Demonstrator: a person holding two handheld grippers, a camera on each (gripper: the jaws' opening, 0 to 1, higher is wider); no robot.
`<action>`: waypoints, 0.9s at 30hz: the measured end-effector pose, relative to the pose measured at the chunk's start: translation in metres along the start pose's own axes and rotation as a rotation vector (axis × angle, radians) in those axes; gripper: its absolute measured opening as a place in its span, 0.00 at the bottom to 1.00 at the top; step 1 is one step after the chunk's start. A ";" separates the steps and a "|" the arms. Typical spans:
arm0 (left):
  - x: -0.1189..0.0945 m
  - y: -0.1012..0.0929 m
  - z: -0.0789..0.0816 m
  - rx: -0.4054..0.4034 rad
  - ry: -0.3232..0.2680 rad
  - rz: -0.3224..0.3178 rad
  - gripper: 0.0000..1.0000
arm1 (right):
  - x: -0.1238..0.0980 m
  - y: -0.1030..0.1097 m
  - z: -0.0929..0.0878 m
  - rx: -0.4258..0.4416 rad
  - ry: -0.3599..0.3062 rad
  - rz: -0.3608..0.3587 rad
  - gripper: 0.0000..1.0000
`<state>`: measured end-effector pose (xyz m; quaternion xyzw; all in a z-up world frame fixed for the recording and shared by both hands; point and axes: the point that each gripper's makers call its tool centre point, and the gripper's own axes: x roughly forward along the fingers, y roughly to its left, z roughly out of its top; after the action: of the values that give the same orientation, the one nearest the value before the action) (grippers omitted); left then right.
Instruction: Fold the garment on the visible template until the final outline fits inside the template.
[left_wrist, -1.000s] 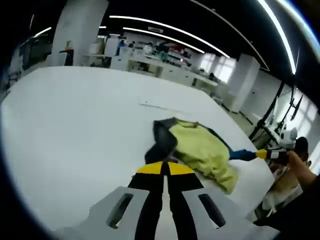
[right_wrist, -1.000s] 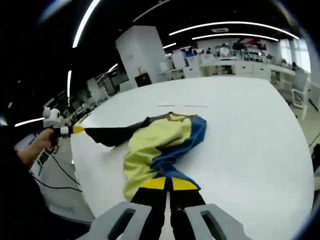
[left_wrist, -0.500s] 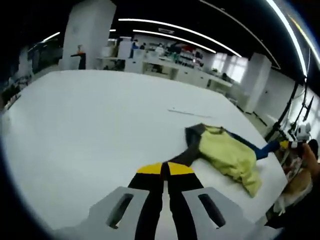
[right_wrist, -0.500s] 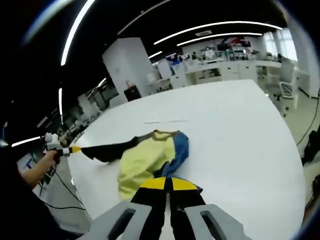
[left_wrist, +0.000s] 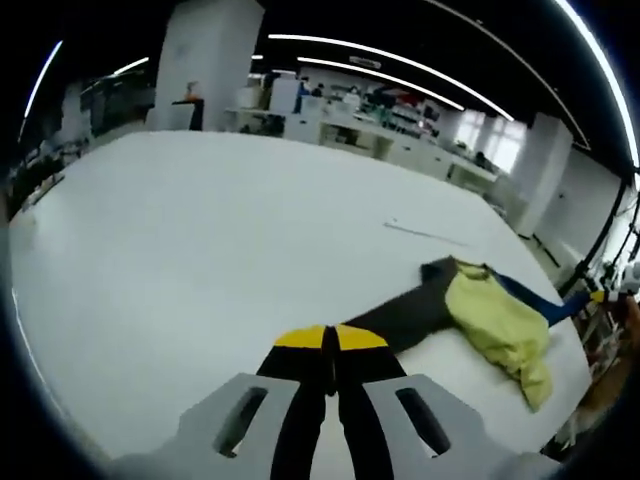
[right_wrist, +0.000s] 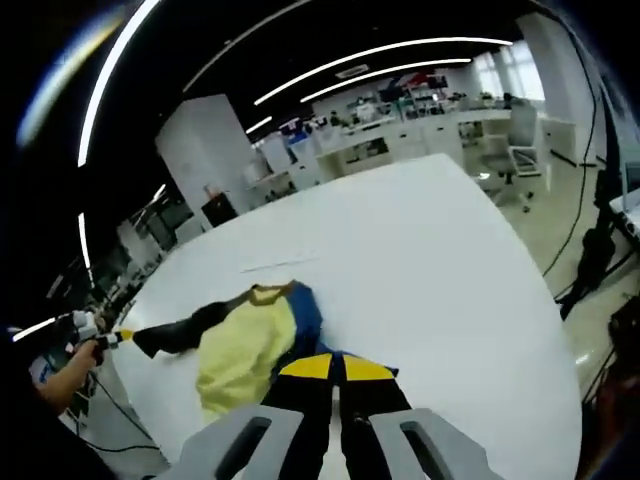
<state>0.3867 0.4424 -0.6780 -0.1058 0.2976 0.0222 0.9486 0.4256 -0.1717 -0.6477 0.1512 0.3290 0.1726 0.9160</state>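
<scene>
Left gripper (left_wrist: 330, 340) and right gripper (right_wrist: 335, 368) each pinch a sleeve.
The garment (right_wrist: 245, 335) lies stretched on the white bench (left_wrist: 200, 230).

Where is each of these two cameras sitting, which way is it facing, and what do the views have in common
Left gripper view: rides on the left gripper, looking along its shut jaws at the garment's dark sleeve on the white table.
Right gripper view: rides on the right gripper, jaws shut on the garment's blue part, facing the table; a person's hand shows at left.
Shared: the garment, table and thin marking strip.
</scene>
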 end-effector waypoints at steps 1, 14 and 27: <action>0.002 0.002 0.000 0.001 0.005 0.002 0.00 | -0.001 -0.005 0.002 0.021 -0.004 -0.005 0.00; 0.030 0.041 -0.007 0.116 0.094 0.112 0.00 | 0.000 -0.067 0.006 0.086 0.020 -0.161 0.00; 0.059 0.085 -0.013 0.252 0.187 0.217 0.00 | 0.009 -0.124 -0.012 0.102 0.119 -0.294 0.00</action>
<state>0.4191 0.5212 -0.7373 0.0449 0.3947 0.0770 0.9145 0.4510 -0.2772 -0.7105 0.1371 0.4097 0.0286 0.9014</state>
